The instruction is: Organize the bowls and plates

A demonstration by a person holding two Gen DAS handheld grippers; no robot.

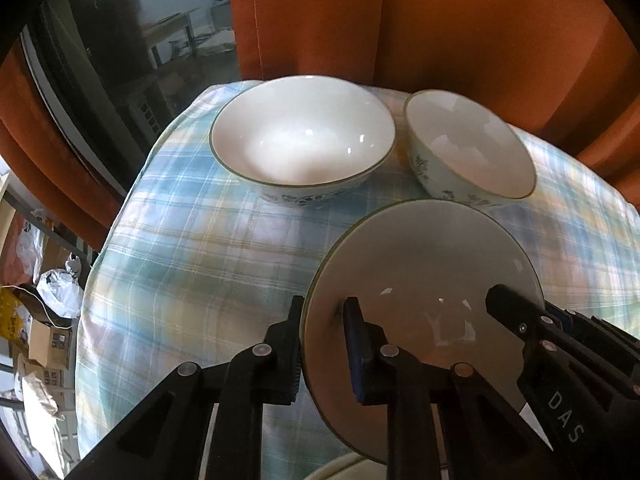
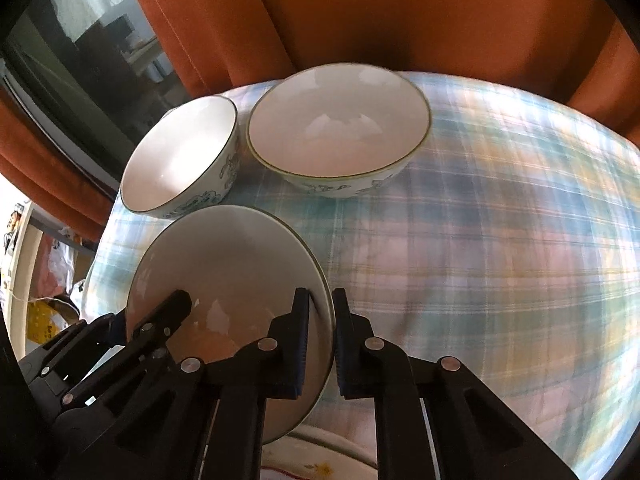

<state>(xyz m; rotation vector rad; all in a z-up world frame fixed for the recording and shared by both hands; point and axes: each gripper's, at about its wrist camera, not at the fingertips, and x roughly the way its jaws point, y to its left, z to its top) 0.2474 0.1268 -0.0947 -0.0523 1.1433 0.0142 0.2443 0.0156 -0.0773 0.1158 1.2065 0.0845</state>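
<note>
3 white bowls show in all, each with a thin dark rim line. 2 stand on the plaid tablecloth [image 1: 168, 264] toward its far edge, in front of the orange curtain [image 1: 480, 20]: a wide shallow bowl [image 1: 303, 136] with blue flower print on its outer wall, and a smaller, deeper bowl [image 1: 468, 148] with the same print, just beside it. In the right wrist view the 2 rims come very close; whether they touch cannot be told.

The 3rd, the near bowl [image 1: 420, 280], is on the near part of the table, in front of the deeper bowl, and both tools are on it. The left gripper [image 1: 322, 344] is closed down on the bowl's left rim, 1 black finger outside the wall and 1 blue-padded finger inside, the wall clamped between them. The right gripper [image 2: 322, 340] is clamped the same way on the opposite rim, 1 pad inside and 1 outside, squeezed tight on the thin wall. Each gripper's fingers also show in the other's view, reaching in over the far side of the same bowl.

Under the near bowl's lower edge, the pale rim of 1 more dish [image 2: 320, 456] with a small yellow mark peeks out; what kind it is cannot be told.

Left of the table, a dark window [image 1: 120, 40] and cluttered boxes and bags [image 1: 48, 320] on the floor are visible.
</note>
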